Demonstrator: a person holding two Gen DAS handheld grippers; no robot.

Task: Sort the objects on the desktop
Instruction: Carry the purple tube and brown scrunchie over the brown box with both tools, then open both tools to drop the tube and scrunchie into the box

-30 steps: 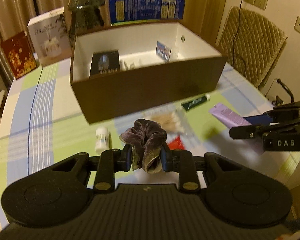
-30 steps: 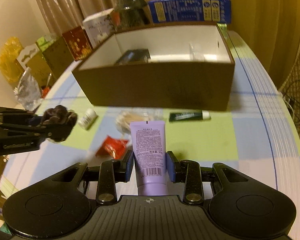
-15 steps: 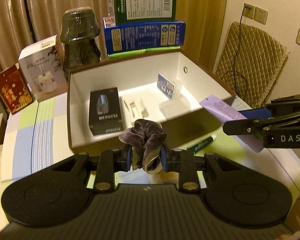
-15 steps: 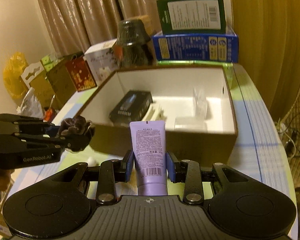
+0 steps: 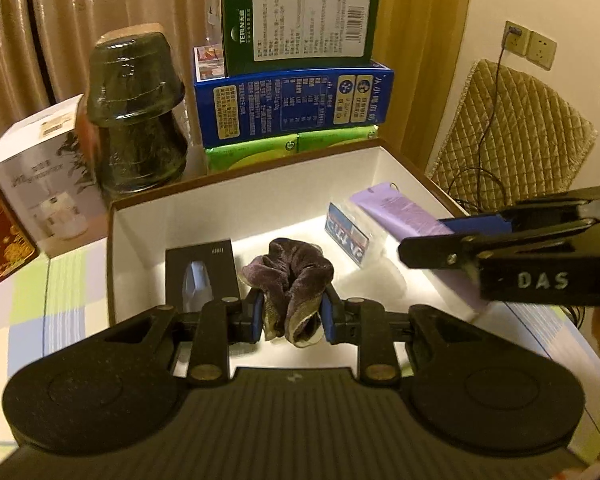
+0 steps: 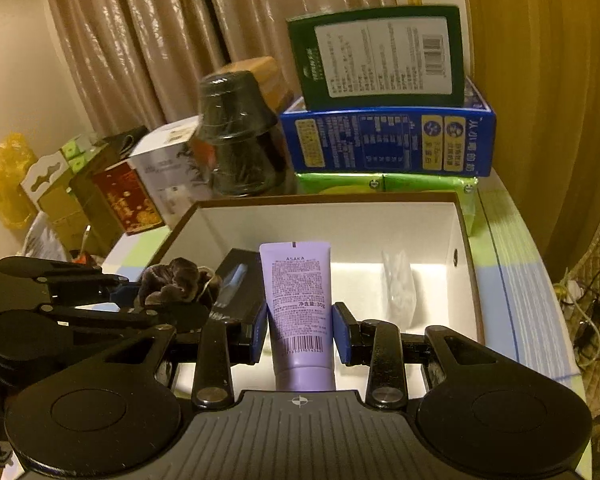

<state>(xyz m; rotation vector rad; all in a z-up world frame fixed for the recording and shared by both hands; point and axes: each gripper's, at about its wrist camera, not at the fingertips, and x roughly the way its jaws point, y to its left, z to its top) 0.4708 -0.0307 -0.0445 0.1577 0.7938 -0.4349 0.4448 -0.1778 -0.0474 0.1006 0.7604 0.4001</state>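
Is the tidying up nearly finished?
Partly. A black box and a clear packet already lie in the brown box. The left tongs hold a scrunchie, the right tongs a purple tube, both over the box. Both need dropping in.

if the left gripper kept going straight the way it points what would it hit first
Probably the white floor of the brown box, between the black carton and the blue-labelled packet. The held scrunchie would land first; depth is unclear.
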